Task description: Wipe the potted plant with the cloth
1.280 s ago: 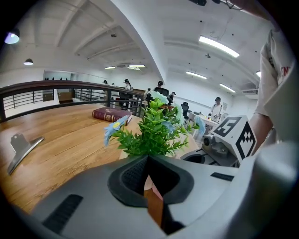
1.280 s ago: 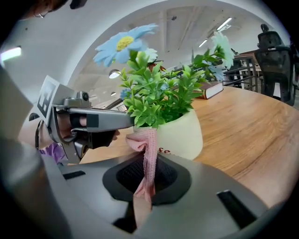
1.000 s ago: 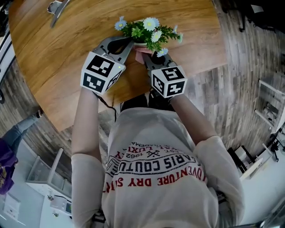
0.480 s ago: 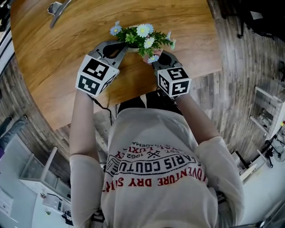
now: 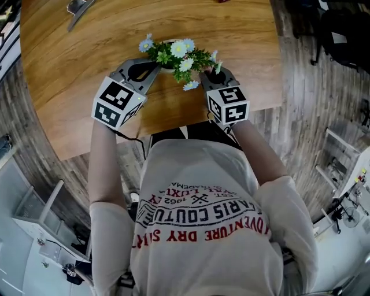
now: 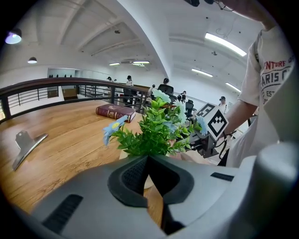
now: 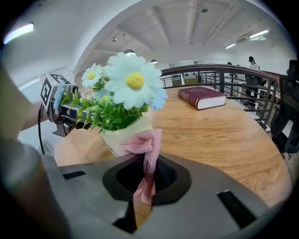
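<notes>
- Right gripper (image 7: 148,161): jaws pinching pink cloth (image 7: 149,140), pressing it against pot (image 7: 119,136) for wiping.
- Left gripper (image 6: 148,159): jaws closed, empty, resting beside pot, likely steadying it on table (image 6: 60,123).

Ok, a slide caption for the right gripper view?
Right tongs pinch the pink cloth against the potted plant on a wooden table.

Head view: potted plant (image 5: 173,55), its pot hidden under foliage. Cloth (image 7: 148,154) hidden there behind right gripper (image 5: 211,74). Metal clip (image 5: 77,7), far left of plant, cut off by top edge. Left gripper view: pot mostly behind left gripper (image 5: 151,63), contact unclear. Book (image 7: 202,98) beyond plant: cover print too small. People (image 6: 164,85) behind plant tiny.
</notes>
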`<state>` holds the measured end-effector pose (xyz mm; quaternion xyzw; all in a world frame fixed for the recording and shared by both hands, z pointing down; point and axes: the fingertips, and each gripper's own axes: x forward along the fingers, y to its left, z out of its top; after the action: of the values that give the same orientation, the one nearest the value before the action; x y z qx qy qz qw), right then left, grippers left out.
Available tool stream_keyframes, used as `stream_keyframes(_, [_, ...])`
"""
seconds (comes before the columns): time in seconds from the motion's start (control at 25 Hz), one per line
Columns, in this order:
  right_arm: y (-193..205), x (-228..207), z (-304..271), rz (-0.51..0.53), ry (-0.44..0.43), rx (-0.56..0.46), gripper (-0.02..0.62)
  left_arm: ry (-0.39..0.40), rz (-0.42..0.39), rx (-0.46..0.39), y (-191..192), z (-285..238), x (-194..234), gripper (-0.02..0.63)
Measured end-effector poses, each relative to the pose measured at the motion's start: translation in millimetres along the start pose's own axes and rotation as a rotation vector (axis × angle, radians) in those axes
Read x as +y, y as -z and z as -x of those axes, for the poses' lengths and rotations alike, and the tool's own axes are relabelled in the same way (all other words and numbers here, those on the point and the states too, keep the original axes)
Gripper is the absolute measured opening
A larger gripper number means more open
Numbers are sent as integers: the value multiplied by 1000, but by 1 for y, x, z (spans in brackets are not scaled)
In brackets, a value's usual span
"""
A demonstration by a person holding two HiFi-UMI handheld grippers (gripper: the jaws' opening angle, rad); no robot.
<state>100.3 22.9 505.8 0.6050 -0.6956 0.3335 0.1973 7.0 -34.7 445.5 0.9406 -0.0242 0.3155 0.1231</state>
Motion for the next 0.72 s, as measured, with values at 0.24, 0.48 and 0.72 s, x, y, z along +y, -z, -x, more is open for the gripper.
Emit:
stream_keyframes(0.24, [-4, -26, 5, 122, -15, 23, 43, -85, 64, -63, -1, 1, 1, 14])
stream_keyframes(0.48, [-27, -44, -7, 254, -29, 13, 43, -207, 127, -126, -6, -2, -6, 14])
stream_keyframes(0.72, [-44, -34, -26, 372, -73, -5, 43, -279, 193, -147, -7, -7, -4, 14])
